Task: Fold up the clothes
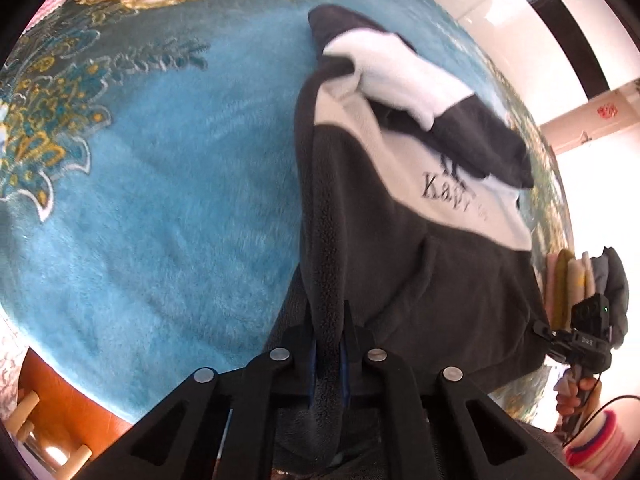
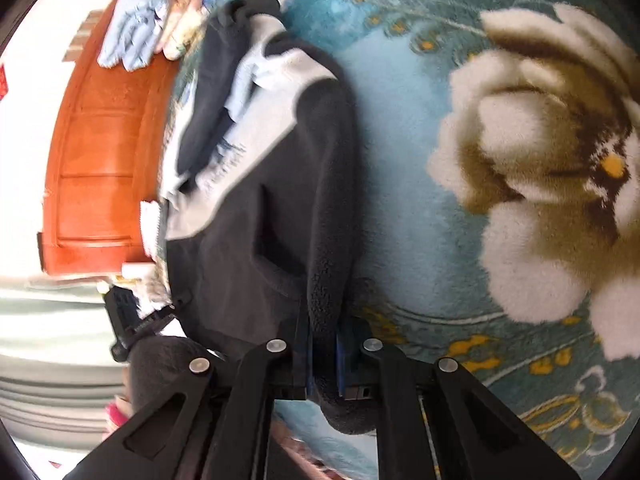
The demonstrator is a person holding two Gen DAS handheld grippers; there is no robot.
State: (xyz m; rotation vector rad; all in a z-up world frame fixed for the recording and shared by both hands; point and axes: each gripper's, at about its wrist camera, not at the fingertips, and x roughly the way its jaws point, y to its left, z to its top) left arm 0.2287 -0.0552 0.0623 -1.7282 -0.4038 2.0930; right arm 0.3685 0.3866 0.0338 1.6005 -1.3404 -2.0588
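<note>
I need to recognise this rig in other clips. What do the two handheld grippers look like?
Both the left gripper and right gripper have matte black linkage arms with round silver rivets and blue-padded jaws. The right one carries white lettering and a trailing black cable.

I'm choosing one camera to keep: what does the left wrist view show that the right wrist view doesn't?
Left wrist only: black lettering on the fleece's white panel, and a stack of folded clothes.
Right wrist only: a big cream flower in the blanket, and an orange wooden board.
Both: the dark fleece top pinched in each hand-held gripper, on the blue blanket.
</note>
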